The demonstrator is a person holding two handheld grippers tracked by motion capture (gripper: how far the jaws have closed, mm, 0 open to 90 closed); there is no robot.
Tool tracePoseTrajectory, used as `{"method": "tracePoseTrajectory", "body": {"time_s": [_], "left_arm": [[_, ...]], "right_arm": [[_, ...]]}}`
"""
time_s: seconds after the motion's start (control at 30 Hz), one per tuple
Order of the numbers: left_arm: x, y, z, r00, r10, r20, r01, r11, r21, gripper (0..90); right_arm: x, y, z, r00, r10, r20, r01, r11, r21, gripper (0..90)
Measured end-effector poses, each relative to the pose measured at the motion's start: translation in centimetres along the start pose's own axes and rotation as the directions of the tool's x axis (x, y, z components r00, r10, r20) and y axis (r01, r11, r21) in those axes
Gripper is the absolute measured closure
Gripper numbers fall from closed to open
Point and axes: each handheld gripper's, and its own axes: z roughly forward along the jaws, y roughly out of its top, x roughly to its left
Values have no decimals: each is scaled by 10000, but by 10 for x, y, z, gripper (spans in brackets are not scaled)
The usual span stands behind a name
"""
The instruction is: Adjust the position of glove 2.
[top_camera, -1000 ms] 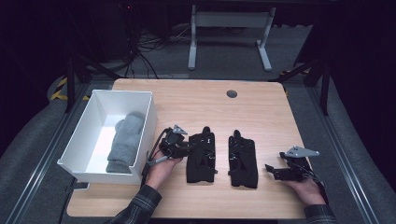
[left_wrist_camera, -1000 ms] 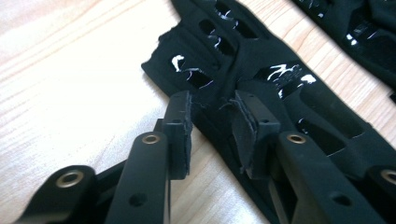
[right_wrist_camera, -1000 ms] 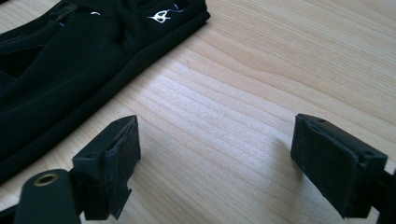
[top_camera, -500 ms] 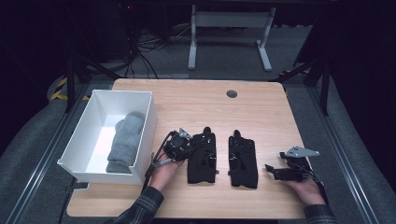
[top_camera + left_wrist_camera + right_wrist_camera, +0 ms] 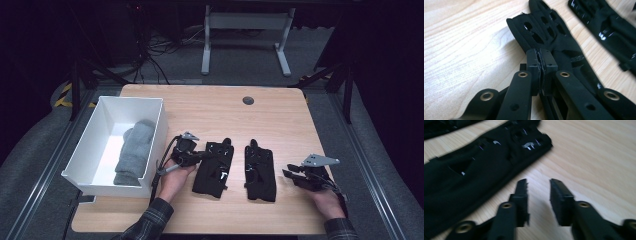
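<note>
Up close, left tongs (image 5: 541, 65) pinch glove (image 5: 549, 37).

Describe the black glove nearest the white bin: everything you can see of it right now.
The left black glove lies flat on the wooden table, fingers pointing away from the person, beside a second glove. It looks like thin dark fabric, fingerless or short-fingered, with cut-out holes across the back and small glossy patches. The left gripper has its jaws shut on the glove's near edge, pinching a fold of the cloth; that edge lifts slightly off the wood. Nothing else touches it.
</note>
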Motion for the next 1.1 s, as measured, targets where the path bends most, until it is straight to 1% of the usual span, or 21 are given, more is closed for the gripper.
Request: {"method": "tracePoseTrajectory", "body": {"time_s": [0.07, 0.1, 0.13, 0.2, 0.23, 0.27, 0.37, 0.4, 0.5, 0.53, 0.6, 0.63, 0.73, 0.87, 1.03, 1.1], "left_arm": [[1, 1, -1, 9999, -81, 137, 82, 9999, -84, 877], [1, 1, -2, 9997, -137, 186, 139, 9998, -147, 878], [1, 1, -2, 9996, -155, 225, 159, 9997, -211, 877], [1, 3, -3, 9991, -193, 379, 205, 9993, -301, 877], [1, 3, -3, 9991, -204, 377, 216, 9992, -326, 878], [1, 3, -3, 9991, -204, 377, 216, 9992, -326, 878], [0, 5, -5, 9983, -243, 526, 265, 9988, -408, 878], [0, 5, -5, 9971, -344, 684, 378, 9981, -492, 878], [0, 6, -7, 9962, -411, 762, 456, 9972, -586, 879], [-1, 6, -7, 9962, -419, 761, 467, 9969, -626, 879], [-1, 7, -8, 9957, -412, 836, 470, 9965, -693, 879], [-2, 8, -9, 9957, -350, 857, 406, 9971, -644, 879], [-5, 11, -11, 9946, -330, 982, 408, 9960, -791, 880], [-10, 15, -14, 9945, -159, 1037, 255, 9955, -917, 880], [-13, 19, -14, 9924, -171, 1217, 303, 9937, -1075, 881], [-13, 20, -14, 9917, -192, 1274, 329, 9938, -1063, 881]], "right_arm": [[3, 6, 4, 9998, -142, -169, 141, 9999, -27, 849], [5, 8, 5, 9997, -173, -200, 173, 9998, -5, 884], [6, 11, 8, 9995, -223, -241, 224, 9997, 16, 898], [7, 14, 13, 9988, -207, -438, 209, 9998, 39, 900], [8, 16, 16, 9984, -195, -533, 201, 9997, 107, 900], [8, 16, 16, 9984, -195, -533, 201, 9997, 107, 900], [11, 18, 24, 9965, -316, -775, 345, 9988, 359, 900], [13, 19, 26, 9958, -325, -857, 361, 9985, 407, 900], [16, 20, 28, 9935, -378, -1078, 427, 9981, 435, 900], [19, 23, 30, 9924, -489, -1127, 542, 9975, 443, 900], [21, 24, 31, 9918, -524, -1163, 577, 9975, 419, 900], [22, 26, 32, 9912, -579, -1192, 630, 9972, 393, 900], [27, 30, 36, 9892, -724, -1277, 782, 9961, 407, 900], [32, 32, 39, 9871, -852, -1354, 917, 9949, 425, 900], [36, 36, 44, 9850, -944, -1442, 1014, 9940, 417, 900], [38, 38, 46, 9839, -989, -1491, 1061, 9935, 412, 900]]}}
